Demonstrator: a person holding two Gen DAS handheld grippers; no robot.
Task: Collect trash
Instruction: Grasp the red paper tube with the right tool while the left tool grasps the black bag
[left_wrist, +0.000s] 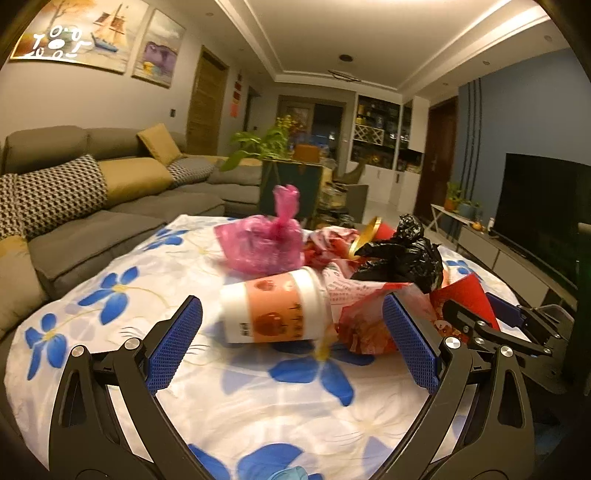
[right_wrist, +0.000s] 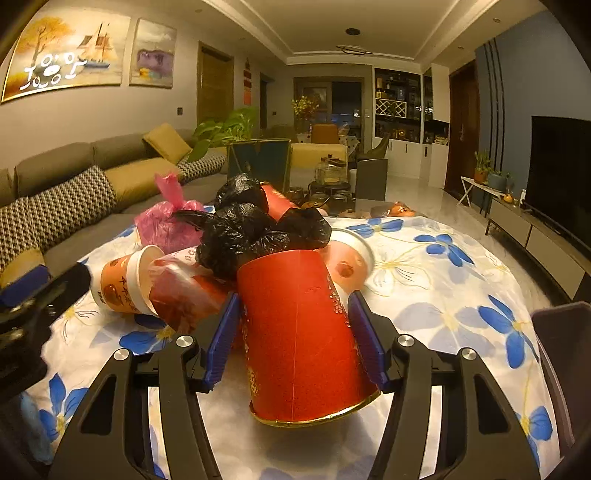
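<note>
Trash is heaped on a table under a white cloth with blue flowers (left_wrist: 110, 291). A paper cup (left_wrist: 277, 306) with an orange band lies on its side between the fingertips of my left gripper (left_wrist: 291, 301), which is open and touches nothing. Beside the cup is a crumpled red wrapper (left_wrist: 369, 325). Behind them sit a tied pink bag (left_wrist: 262, 240) and a black bag (left_wrist: 402, 254). My right gripper (right_wrist: 293, 299) is shut on a tilted red canister (right_wrist: 295, 332), its pads pressed against both sides and its gold rim toward the camera. The black bag (right_wrist: 251, 236) rests just behind it.
A second paper cup (right_wrist: 351, 258) and another red canister (right_wrist: 277, 199) lie in the pile. A grey sofa (left_wrist: 92, 229) runs along the left, and a TV (right_wrist: 561, 170) on a low cabinet stands at the right. Bare cloth (right_wrist: 461, 280) lies right of the heap.
</note>
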